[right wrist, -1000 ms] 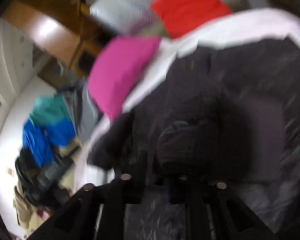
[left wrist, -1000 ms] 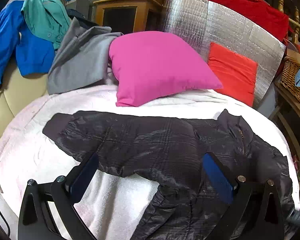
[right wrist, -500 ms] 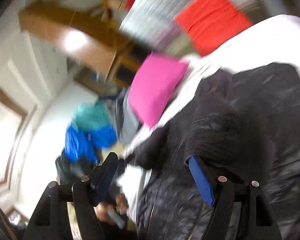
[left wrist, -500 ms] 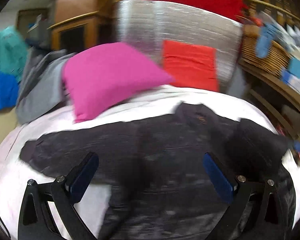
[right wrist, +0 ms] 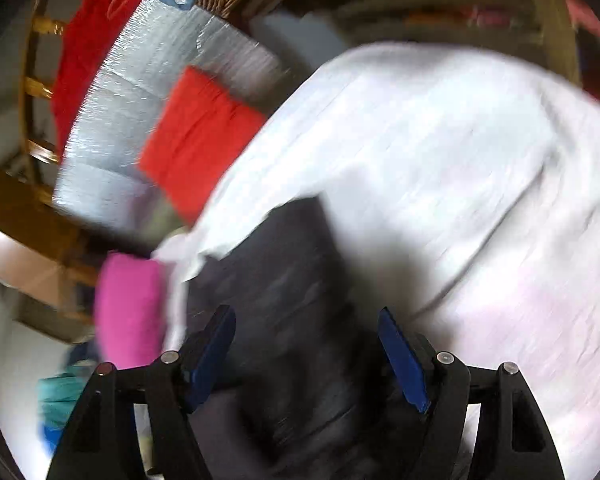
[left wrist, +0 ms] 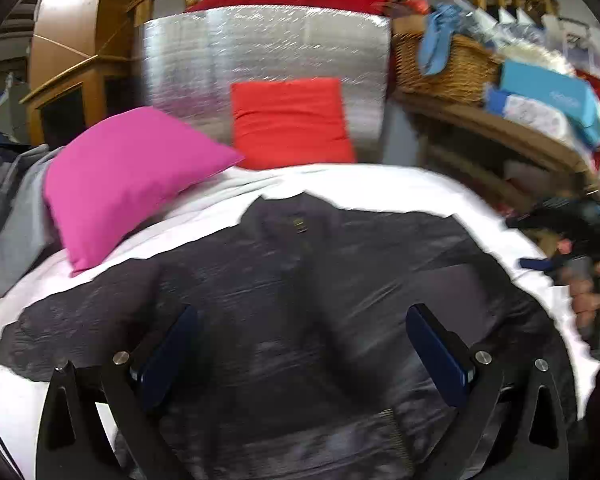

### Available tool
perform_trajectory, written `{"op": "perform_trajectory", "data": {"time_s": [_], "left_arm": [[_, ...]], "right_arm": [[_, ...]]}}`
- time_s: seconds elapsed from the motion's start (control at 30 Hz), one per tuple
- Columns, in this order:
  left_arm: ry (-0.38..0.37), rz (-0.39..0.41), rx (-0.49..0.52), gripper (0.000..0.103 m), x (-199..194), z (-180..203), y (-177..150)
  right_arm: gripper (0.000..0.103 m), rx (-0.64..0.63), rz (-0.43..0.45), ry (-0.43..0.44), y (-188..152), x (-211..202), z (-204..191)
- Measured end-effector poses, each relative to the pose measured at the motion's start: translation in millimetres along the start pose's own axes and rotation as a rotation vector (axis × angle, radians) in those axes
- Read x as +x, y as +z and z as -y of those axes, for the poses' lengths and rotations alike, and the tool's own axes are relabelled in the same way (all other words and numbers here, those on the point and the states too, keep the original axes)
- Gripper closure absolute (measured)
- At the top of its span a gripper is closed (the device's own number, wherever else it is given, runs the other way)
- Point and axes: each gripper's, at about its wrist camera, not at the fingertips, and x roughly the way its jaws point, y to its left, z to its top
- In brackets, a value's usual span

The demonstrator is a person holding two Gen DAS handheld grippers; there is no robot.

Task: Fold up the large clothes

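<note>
Black, glossy quilted fabric fills the foreground: the jacket [left wrist: 300,300] lies spread flat on the white blanket [left wrist: 380,184], collar toward the cushions, one sleeve trailing off to the left. Our left gripper [left wrist: 300,348] hangs above its body with jaws wide and nothing between them; our right gripper [right wrist: 304,344], its jaws just opened, also hangs empty near the jacket's edge. We judge the jacket light, soft and slippery, best pinched at a cuff, hem or shoulder seam. Beyond it rest the pink cushion [left wrist: 128,176] and the red cushion [left wrist: 292,120].
</note>
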Motion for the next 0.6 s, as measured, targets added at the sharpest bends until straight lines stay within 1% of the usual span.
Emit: {"op": "perform_trajectory", "data": {"time_s": [0.03, 0.07, 0.13, 0.17, 0.2, 0.23, 0.27, 0.33, 0.37, 0.4, 0.47, 0.5, 0.53, 0.57, 0.6], "left_arm": [[-0.025, 0.001, 0.007, 0.0, 1, 7, 0], [-0.053, -0.006, 0.019, 0.0, 2, 14, -1], [-0.069, -0.031, 0.043, 0.0, 8, 25, -4], [-0.065, -0.048, 0.057, 0.0, 13, 30, -7], [-0.053, -0.073, 0.072, 0.0, 19, 34, -9], [-0.029, -0.105, 0.08, 0.0, 27, 37, -12], [-0.012, -0.136, 0.077, 0.0, 35, 37, -14], [-0.001, -0.194, 0.032, 0.0, 51, 31, -19], [0.0, -0.223, 0.005, 0.0, 57, 25, -22], [-0.019, -0.25, -0.032, 0.003, 63, 20, -24], [-0.057, -0.279, -0.086, 0.016, 68, 11, -28], [-0.081, -0.299, -0.114, 0.031, 70, 7, -30], [-0.105, -0.311, -0.138, 0.045, 72, 4, -31], [-0.144, -0.324, -0.175, 0.049, 73, -1, -33], [-0.156, -0.327, -0.198, 0.05, 73, -4, -34]], "right_arm": [[0.027, -0.025, -0.027, -0.025, 1, 11, 1], [0.027, -0.03, -0.05, -0.029, 0, 19, 0], [0.028, -0.042, -0.132, -0.011, -4, 36, 5], [0.037, -0.069, -0.174, -0.013, -6, 46, 2], [0.044, -0.107, -0.186, -0.047, -10, 51, -2], [0.062, -0.168, -0.192, -0.091, -14, 53, -9], [0.07, -0.194, -0.19, -0.103, -18, 53, -14], [0.079, -0.232, -0.146, -0.11, -20, 40, -27], [0.081, -0.242, -0.11, -0.104, -18, 29, -32], [0.082, -0.254, -0.06, -0.096, -17, 16, -38], [0.082, -0.278, 0.01, -0.092, -16, 0, -50], [0.082, -0.276, 0.028, -0.097, -14, -3, -50], [0.082, -0.274, 0.026, -0.113, -13, -1, -48], [0.083, -0.27, 0.0, -0.147, -13, 9, -45], [0.084, -0.26, -0.036, -0.208, -12, 22, -36]]}}
